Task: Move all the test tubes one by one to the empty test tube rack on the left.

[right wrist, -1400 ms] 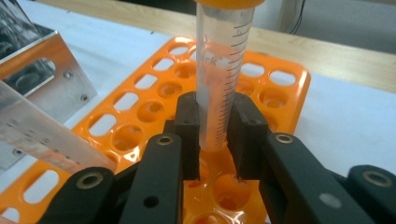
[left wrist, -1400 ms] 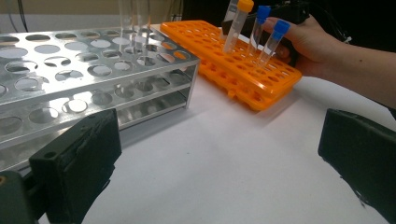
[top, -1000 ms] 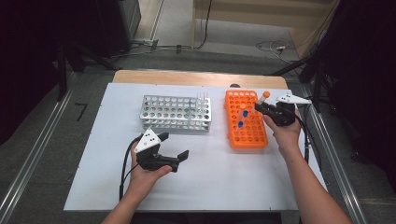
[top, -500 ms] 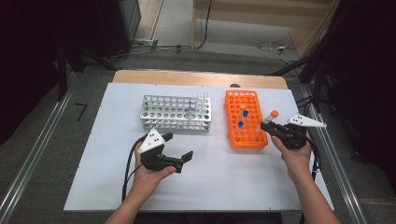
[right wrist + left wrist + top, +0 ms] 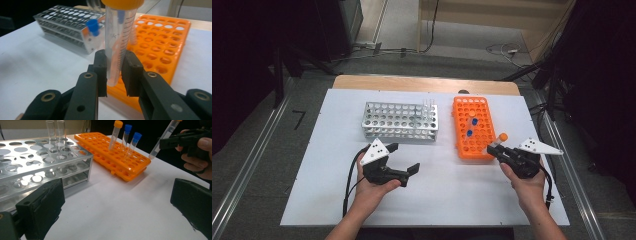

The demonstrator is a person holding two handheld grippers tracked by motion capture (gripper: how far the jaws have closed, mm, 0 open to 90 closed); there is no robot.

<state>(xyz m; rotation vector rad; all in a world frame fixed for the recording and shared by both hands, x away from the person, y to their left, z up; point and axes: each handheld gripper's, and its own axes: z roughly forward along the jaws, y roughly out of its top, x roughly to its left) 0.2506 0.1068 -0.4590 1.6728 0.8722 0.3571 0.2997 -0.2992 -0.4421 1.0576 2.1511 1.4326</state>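
Holding the tube (image 5: 119,47) low on its body, with the orange cap well above the pads, we risk it pivoting or slipping in the right gripper (image 5: 114,72); a quick swing of the hand would cause that, since most of its length stands free of the jaws. Those jaws are closed tight on the tube, which hangs tilted in the air just off the near right corner of the orange rack (image 5: 472,127), clear of the holes. Our left gripper (image 5: 404,157) rests on the table (image 5: 312,200) with its jaws wide apart and nothing between them. If we carry the tube toward the metal rack (image 5: 399,120), its tip could clip the blue-capped tubes (image 5: 471,126) standing in the orange rack. Against the picture from a second ago, our right hand has drawn back from over the orange rack toward us and out to the right, taking the tube along, while the left gripper has stayed put.
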